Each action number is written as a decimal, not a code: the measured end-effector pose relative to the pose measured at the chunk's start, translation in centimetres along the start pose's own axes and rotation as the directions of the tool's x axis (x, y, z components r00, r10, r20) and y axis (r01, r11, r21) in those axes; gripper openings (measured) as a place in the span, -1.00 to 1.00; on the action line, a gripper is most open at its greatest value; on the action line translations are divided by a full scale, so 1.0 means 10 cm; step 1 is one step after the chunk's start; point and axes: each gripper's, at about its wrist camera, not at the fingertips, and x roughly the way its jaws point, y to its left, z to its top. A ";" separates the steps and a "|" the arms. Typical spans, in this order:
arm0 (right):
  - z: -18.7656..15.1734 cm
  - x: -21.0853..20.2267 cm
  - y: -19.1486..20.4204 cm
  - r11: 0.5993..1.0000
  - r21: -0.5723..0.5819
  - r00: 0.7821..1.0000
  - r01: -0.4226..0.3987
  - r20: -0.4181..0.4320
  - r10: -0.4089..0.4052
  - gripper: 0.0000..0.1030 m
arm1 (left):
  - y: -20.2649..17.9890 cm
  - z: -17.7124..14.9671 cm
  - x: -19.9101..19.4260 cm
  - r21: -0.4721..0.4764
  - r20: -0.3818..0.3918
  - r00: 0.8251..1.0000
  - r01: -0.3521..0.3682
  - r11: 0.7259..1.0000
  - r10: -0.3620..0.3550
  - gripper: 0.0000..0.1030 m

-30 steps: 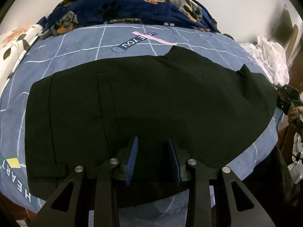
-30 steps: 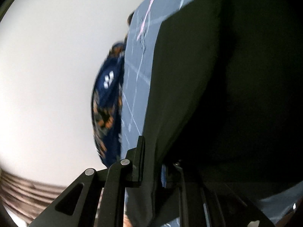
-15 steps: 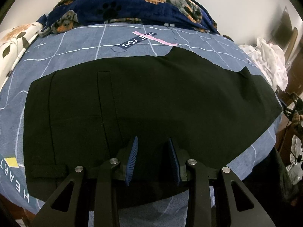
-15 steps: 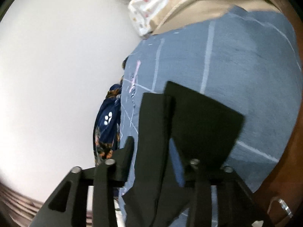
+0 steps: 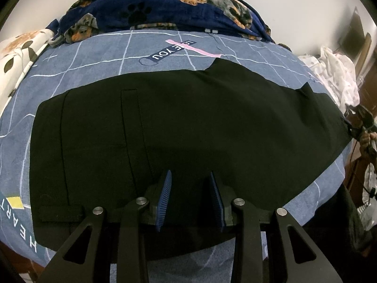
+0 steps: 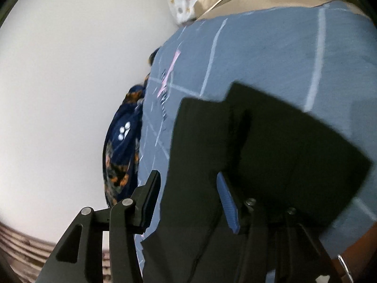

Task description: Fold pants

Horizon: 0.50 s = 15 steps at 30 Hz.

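Note:
Black pants (image 5: 188,122) lie flat across a blue grid-patterned bedsheet (image 5: 99,56), waistband at the left, legs running right. My left gripper (image 5: 190,198) is open, its blue pads hovering over the near edge of the pants, holding nothing. My right gripper (image 6: 188,202) is at the leg end of the pants (image 6: 271,153); its jaws stand apart with the black fabric lying between them, the left finger partly hidden by cloth. The right gripper also shows at the far right in the left wrist view (image 5: 358,120).
A navy dog-print blanket (image 5: 165,2) is bunched along the far side of the bed. A white spotted pillow (image 5: 16,54) lies at the left, pale clothing (image 5: 334,70) at the right. A white wall (image 6: 70,82) is behind the bed.
The right gripper has opened from shut on the leg end and lowered it onto the bed. The pants now lie flatter at the right. The left gripper has barely moved.

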 end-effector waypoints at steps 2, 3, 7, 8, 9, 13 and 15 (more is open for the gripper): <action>-0.04 0.07 0.10 0.998 -0.038 0.998 -0.051 -0.024 0.050 -0.07 | 0.00 0.00 0.00 -0.002 0.001 1.000 0.001 1.000 -0.001 -0.32; -0.05 0.08 0.15 0.996 -0.065 0.998 -0.066 -0.026 0.064 -0.07 | 0.00 0.00 0.00 -0.001 0.001 1.000 0.001 1.000 -0.001 -0.32; -0.05 -0.07 0.11 0.995 -0.090 0.998 0.038 0.050 -0.034 -0.07 | 0.00 0.00 0.00 -0.004 0.000 1.000 0.003 1.000 -0.003 -0.32; -0.02 -0.13 0.08 0.994 -0.087 0.996 0.066 0.070 -0.060 -0.07 | 0.00 0.00 0.00 -0.004 0.001 1.000 0.003 1.000 -0.003 -0.31; 0.02 -0.17 0.05 0.991 -0.083 0.992 0.106 0.083 -0.099 -0.07 | 0.00 0.00 0.00 -0.003 0.002 1.000 0.004 1.000 -0.004 -0.31; 0.12 -0.19 0.02 0.983 -0.093 0.986 0.157 0.071 -0.151 -0.13 | -0.01 0.01 0.00 -0.004 0.004 1.000 0.003 1.000 -0.003 -0.28; 0.14 -0.15 0.11 0.968 -0.124 0.975 0.217 0.077 -0.209 -0.12 | 0.00 0.01 0.01 -0.002 0.002 1.000 0.002 1.000 -0.002 -0.27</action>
